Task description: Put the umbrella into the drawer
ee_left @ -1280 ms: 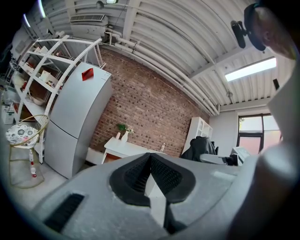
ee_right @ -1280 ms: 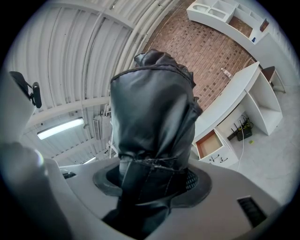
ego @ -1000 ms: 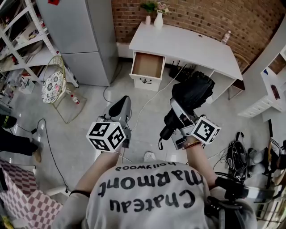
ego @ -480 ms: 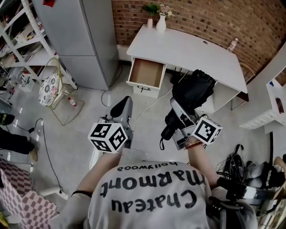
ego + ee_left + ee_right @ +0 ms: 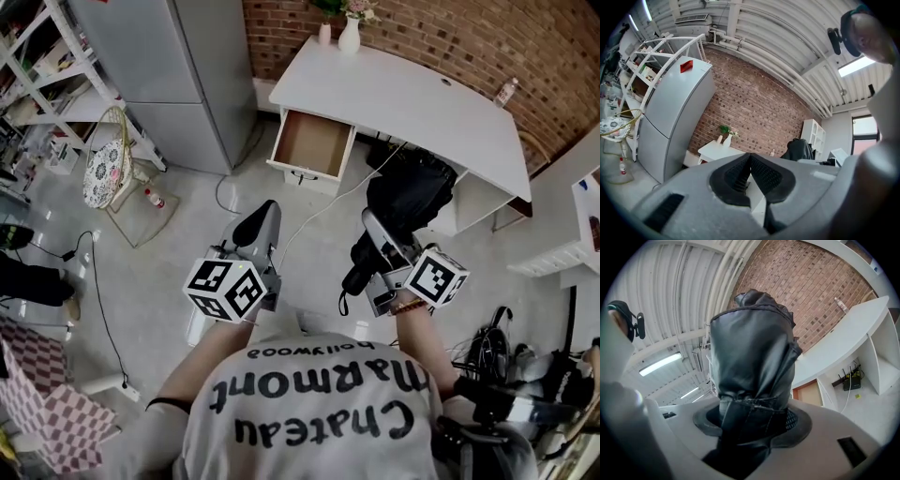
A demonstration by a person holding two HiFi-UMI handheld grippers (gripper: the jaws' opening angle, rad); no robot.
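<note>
The black folded fabric umbrella (image 5: 411,192) is not in the drawer yet. It is up in the air in front of the person, clamped in the right gripper (image 5: 380,246). In the right gripper view, the 2 jaws press on the bunched lower part of the umbrella (image 5: 752,357), and the fabric bulges out above them. Its dark handle end with a strap (image 5: 356,277) hangs below the jaws, toward the person.

The shallow wooden-bottomed drawer (image 5: 314,145) of the white desk (image 5: 412,94) stands pulled out, and nothing shows inside it. It lies ahead and to the left of the umbrella, well apart from it.

As I judge it, the pick-up is done and the drawer is ready. What remains is carrying the umbrella across, lowering it into the drawer and letting go. Folded as it is, it looks likely to need laying lengthwise to fit.

The right gripper is held out on the person's right, angled up and forward toward the desk, its marker cube nearest the body. The left gripper (image 5: 255,230) is held out at about the same reach on the person's left, pointing toward the drawer. In the left gripper view its 2 ribbed pads (image 5: 761,176) meet at the tips with nothing between them, so that 1 is empty.

A white vase of flowers (image 5: 350,36) stands at the desk's back edge against the red brick wall (image 5: 450,37), and a tall grey refrigerator (image 5: 178,75) stands left of the desk.
</note>
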